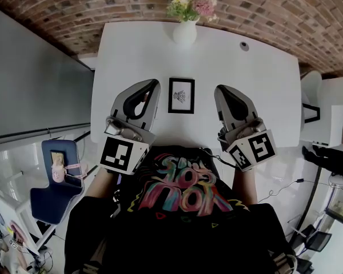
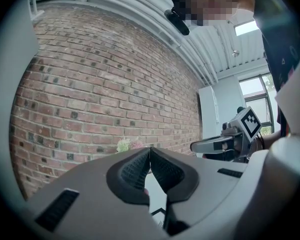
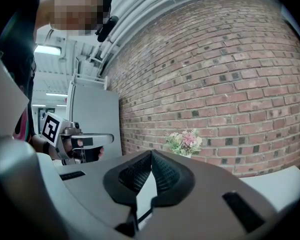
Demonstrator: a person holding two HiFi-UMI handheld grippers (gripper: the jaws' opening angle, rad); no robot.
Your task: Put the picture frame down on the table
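Observation:
A black picture frame [image 1: 181,95] with a white mat and a small dark drawing lies flat on the white table [image 1: 257,79], between my two grippers. My left gripper [image 1: 154,84] hovers just left of it, jaws shut with nothing between them. To the frame's right, my right gripper [image 1: 220,90] is likewise shut and empty. In the left gripper view the left gripper [image 2: 150,150] has its ribbed pads meeting at the tip, and a corner of the frame [image 2: 159,213] shows below them. In the right gripper view the right gripper [image 3: 151,154] is closed the same way.
A white vase of pink and cream flowers [image 1: 186,16] stands at the table's far edge, before a brick wall [image 1: 274,4]. A small round fitting [image 1: 244,46] sits in the tabletop at the back right. A blue chair [image 1: 57,181] stands left of the table.

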